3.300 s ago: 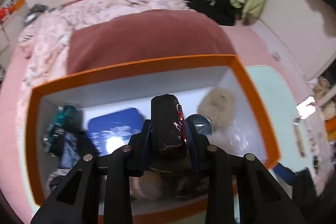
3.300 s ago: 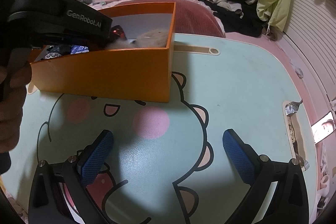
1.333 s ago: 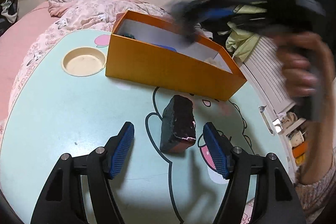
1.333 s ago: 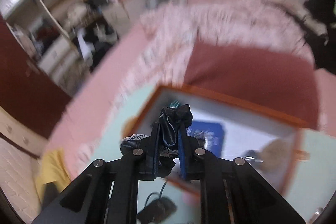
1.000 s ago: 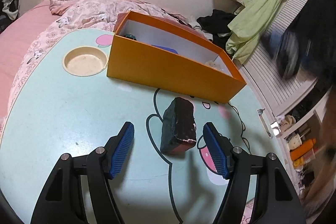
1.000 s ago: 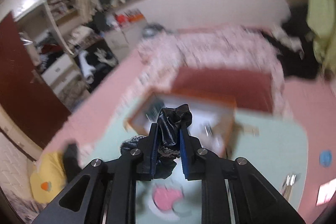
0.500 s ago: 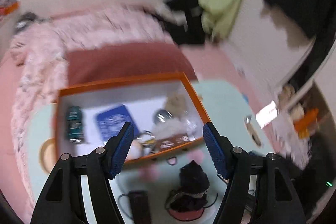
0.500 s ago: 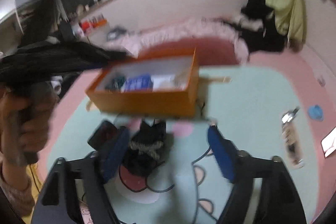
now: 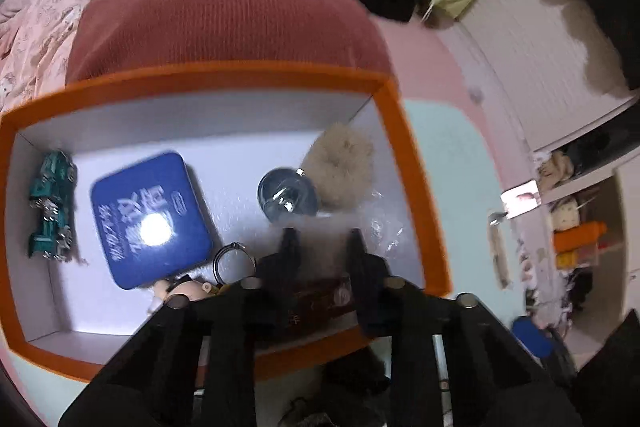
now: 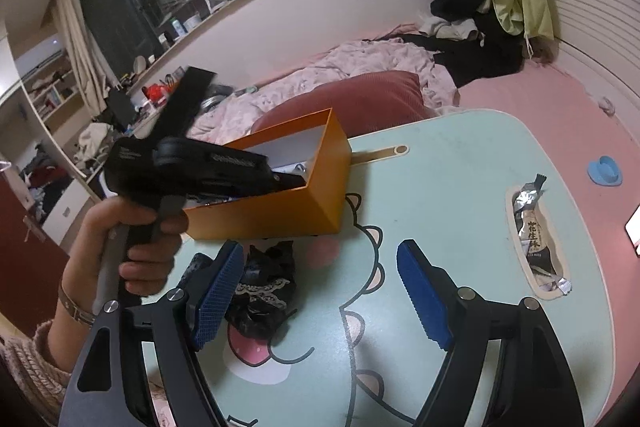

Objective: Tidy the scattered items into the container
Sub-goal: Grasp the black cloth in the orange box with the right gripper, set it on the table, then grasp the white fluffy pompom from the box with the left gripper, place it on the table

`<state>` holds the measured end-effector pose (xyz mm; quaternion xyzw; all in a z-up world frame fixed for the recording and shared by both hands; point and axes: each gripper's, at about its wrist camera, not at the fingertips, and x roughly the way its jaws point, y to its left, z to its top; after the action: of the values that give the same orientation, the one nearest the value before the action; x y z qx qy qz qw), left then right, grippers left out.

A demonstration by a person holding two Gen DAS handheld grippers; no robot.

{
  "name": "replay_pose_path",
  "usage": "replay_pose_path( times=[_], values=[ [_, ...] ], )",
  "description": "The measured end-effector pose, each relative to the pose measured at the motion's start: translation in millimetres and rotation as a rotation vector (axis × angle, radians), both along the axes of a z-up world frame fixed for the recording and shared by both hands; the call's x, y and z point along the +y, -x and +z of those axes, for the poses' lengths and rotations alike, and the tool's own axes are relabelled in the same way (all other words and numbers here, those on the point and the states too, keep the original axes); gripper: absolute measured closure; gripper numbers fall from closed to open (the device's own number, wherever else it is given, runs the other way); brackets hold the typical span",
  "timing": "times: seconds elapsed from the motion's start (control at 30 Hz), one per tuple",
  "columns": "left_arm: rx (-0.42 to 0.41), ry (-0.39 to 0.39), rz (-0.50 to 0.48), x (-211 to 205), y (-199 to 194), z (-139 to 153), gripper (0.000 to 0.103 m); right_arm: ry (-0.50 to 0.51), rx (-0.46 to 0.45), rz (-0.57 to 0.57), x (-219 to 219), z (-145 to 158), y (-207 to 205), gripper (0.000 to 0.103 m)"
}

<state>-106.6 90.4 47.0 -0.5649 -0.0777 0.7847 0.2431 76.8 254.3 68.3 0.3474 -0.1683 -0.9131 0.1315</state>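
Left gripper [image 9: 322, 241] shut, empty, over the orange box [image 9: 416, 187] (white inside); right gripper [image 10: 320, 291] open, empty.

The left gripper's black fingers [image 9: 290, 259] are smeared by motion blur, hiding part of a brown packet [image 9: 320, 297] in the orange cardboard box [image 9: 416, 187]; its label is unreadable.

One orange box [image 9: 412, 163] holds one blue tin [image 9: 150, 219], one green toy car [image 9: 50, 207], one fluffy beige ball [image 9: 344, 167], one round glassy piece [image 9: 286, 197] and one metal ring [image 9: 234, 259]. One black lace bundle [image 10: 262, 287] and one snack packet [image 10: 534, 227] lie on the surface [image 10: 460, 187].
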Motion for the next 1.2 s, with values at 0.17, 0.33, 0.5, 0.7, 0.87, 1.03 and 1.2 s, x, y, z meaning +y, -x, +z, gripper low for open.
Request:
replay_pose_path(
  times=[0.17,0.33,0.5,0.7,0.87,1.03,1.2],
  values=[
    [0.124,-0.175,0.027,-44.8,-22.4,63.3,0.103,-0.017,0.013,0.005,-2.4,5.6,2.3,0.024],
    [0.228,-0.134,0.06,-57.0,-40.0,94.0,0.09,-0.025,0.038,0.009,-6.6,17.5,9.8,0.024],
    [-0.008,0.065,-0.048,-4.9,0.5,19.5,0.065,-0.009,0.05,0.009,-10.6,21.4,7.7,0.024],
    [-0.045,0.195,-0.048,16.1,17.8,-23.2,0.062,0.01,0.012,-0.014,-0.2,10.8,6.6,0.024],
    [-0.008,0.206,-0.047,16.9,18.3,-25.8,0.065,0.016,0.004,-0.014,1.7,6.4,7.2,0.024],
    [0.075,0.023,-0.019,-14.2,8.0,21.0,0.065,0.007,0.01,-0.007,-1.7,8.4,5.6,0.024],
    [0.229,-0.157,0.043,-71.5,-38.1,86.0,0.065,-0.017,0.02,0.012,-7.5,18.8,15.0,0.024]
  ],
)
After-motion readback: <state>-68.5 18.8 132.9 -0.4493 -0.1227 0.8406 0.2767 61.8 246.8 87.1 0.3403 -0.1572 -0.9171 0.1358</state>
